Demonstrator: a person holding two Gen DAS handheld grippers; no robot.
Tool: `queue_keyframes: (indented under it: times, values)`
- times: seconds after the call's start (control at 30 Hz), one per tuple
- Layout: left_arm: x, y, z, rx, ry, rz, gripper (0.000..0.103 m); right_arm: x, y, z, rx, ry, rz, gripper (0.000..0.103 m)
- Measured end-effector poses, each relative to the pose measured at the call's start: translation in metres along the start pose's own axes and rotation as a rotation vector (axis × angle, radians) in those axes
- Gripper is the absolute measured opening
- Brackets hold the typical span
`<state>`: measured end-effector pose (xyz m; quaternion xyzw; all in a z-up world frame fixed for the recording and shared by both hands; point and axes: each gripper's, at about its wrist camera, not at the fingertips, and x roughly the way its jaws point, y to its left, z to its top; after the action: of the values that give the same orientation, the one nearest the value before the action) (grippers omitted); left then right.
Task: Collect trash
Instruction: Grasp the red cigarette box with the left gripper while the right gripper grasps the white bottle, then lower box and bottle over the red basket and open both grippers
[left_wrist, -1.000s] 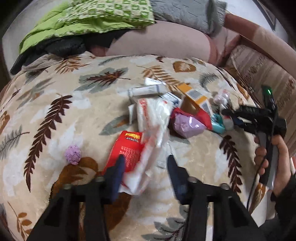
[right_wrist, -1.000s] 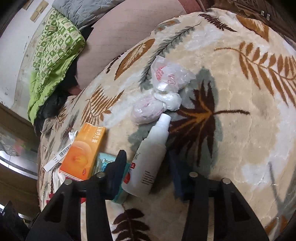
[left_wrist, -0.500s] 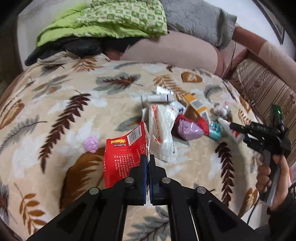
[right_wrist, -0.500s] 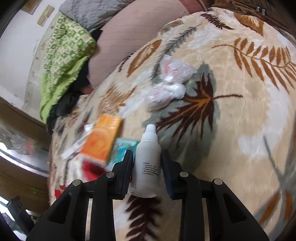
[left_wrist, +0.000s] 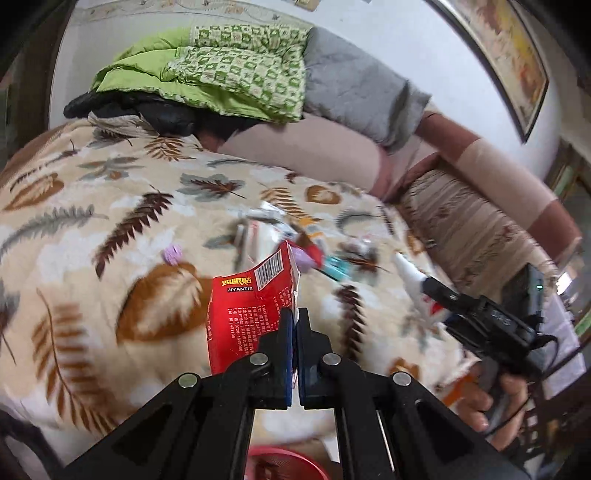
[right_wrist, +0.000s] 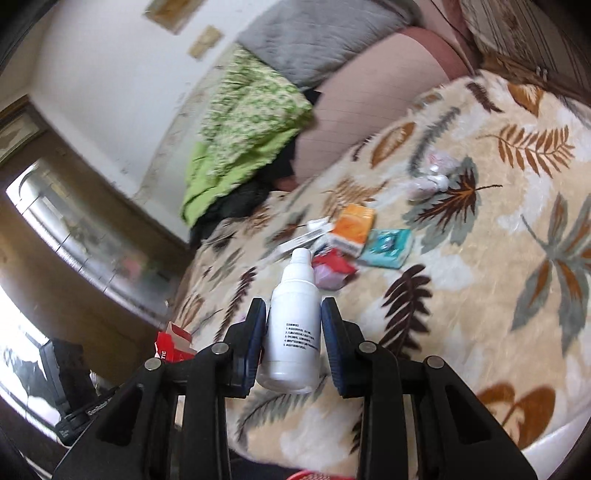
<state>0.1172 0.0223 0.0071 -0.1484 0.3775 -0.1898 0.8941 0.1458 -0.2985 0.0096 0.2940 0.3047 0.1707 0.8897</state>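
Left gripper (left_wrist: 294, 325) pinching red packet (left_wrist: 251, 310), right gripper (right_wrist: 293, 332) clamping white bottle (right_wrist: 295, 321): both needing firm grips until hanging over near red bin (left_wrist: 284, 463).

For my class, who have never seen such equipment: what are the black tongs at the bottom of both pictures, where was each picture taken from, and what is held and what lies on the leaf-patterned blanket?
There is no robot here. A person holds a two-fingered grabber in each hand, and a wide-angle camera on each looks along its fingers. In the left camera's picture the left gripper is shut on a torn red packet; the person's other hand shows at the right. In the right camera's picture the right gripper is shut on a white bottle. On the blanket lie an orange box, a teal packet and crumpled wrappers. A red rim, perhaps a bin, shows below.
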Motion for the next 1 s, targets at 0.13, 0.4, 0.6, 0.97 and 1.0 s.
queue_keyframes:
  times: [0.13,0.4,0.6,0.97,1.0]
  values:
    - [-0.027,-0.013,-0.033,0.003,-0.009,-0.026,0.0,-0.028,0.017,-0.018,-0.032,-0.024,0.035,0.03]
    - [-0.066,-0.023,-0.097,0.02,-0.037,-0.014,0.0,-0.077,0.044,-0.074,-0.144,-0.036,0.056,0.03]
    - [-0.073,-0.019,-0.128,0.016,0.008,-0.035,0.0,-0.096,0.046,-0.129,-0.194,0.027,0.049,0.03]
    - [-0.062,-0.017,-0.152,0.011,0.071,-0.012,0.0,-0.075,0.052,-0.181,-0.244,0.163,0.055,0.03]
    - [-0.061,-0.018,-0.153,0.016,0.073,-0.007,0.0,-0.073,0.054,-0.181,-0.254,0.164,0.047,0.03]
